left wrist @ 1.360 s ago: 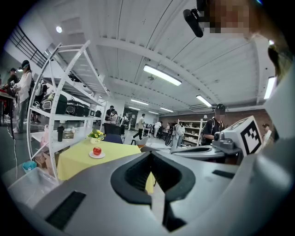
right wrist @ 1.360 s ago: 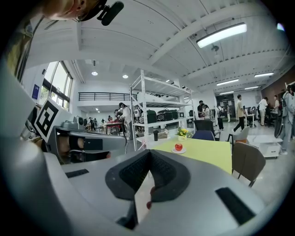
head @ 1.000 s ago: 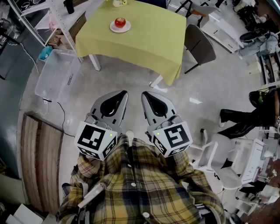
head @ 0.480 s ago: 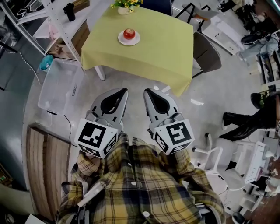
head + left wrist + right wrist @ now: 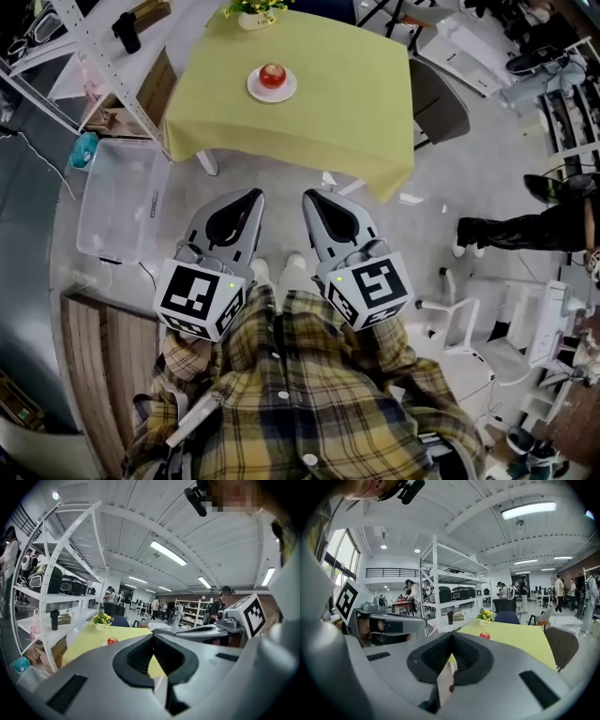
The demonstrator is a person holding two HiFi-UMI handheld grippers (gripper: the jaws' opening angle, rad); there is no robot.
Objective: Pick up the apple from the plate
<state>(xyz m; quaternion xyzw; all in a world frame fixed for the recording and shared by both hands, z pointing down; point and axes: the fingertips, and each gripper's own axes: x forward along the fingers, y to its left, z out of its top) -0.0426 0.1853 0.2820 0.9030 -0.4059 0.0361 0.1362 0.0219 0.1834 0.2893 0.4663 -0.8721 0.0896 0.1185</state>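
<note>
Nearest me, my left gripper [image 5: 251, 195] and right gripper [image 5: 313, 195] ride side by side as they did a second ago. Each has its fingers pressed together on nothing. Ahead at 12 o'clock, the yellow bench [image 5: 356, 103] has drawn a little closer to them. The apple [image 5: 272, 75] sits on its white plate [image 5: 255, 92] toward the bench's far side, at 12 o'clock from the left gripper and well apart from both. Beyond it, the flowerpot [image 5: 251, 13] at the far edge shows more fully than before.
</note>
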